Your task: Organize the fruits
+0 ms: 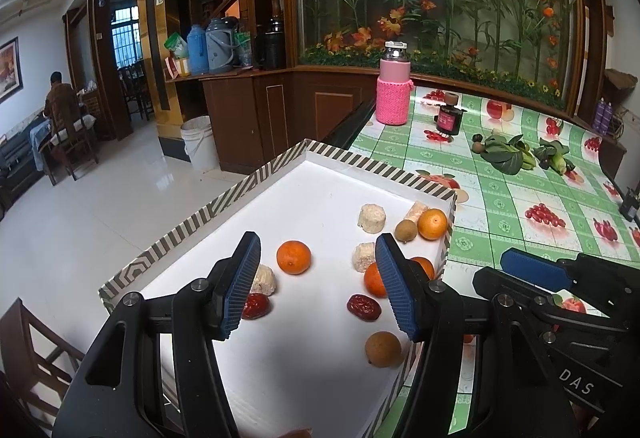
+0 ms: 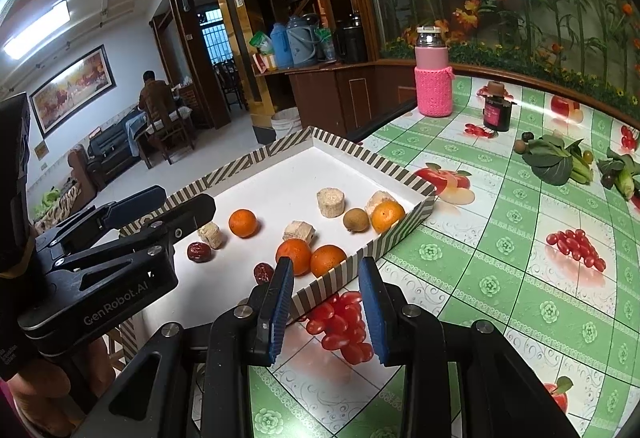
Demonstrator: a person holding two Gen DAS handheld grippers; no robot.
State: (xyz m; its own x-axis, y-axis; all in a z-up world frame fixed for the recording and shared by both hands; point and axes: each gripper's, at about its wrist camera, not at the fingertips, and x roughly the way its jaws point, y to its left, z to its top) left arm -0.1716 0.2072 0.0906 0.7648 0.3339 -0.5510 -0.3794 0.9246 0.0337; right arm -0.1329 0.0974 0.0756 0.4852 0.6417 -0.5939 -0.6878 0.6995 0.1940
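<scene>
On the green fruit-print tabletop (image 2: 500,238) a shallow white tray (image 1: 280,206) with a striped rim is seen, and the fruits are gathered inside it. Four round oranges are counted: one (image 1: 293,257) alone near the tray's middle, one (image 1: 432,223) in the far right corner, and two touching each other by the right rim (image 2: 294,256) (image 2: 328,260). Two wrinkled dark red dates are shown lying flat, one (image 1: 363,307) with its long axis running left to right, the other (image 1: 256,306) partly hidden behind a jaw. A brown longan (image 1: 383,349) is placed nearest the camera, and a second (image 1: 406,231) is set touching the corner orange. Pale corn-cob pieces (image 1: 372,217) are scattered between them, the far one standing on end.

The left gripper (image 1: 318,286) is held above the tray, its jaws spread wide and nothing gripped. The right gripper (image 2: 326,312) is held over the tabletop just outside the tray's right rim, jaws likewise apart and empty. Leafy greens (image 2: 552,160) and a pink bottle (image 2: 433,78) are set well apart from the tray.
</scene>
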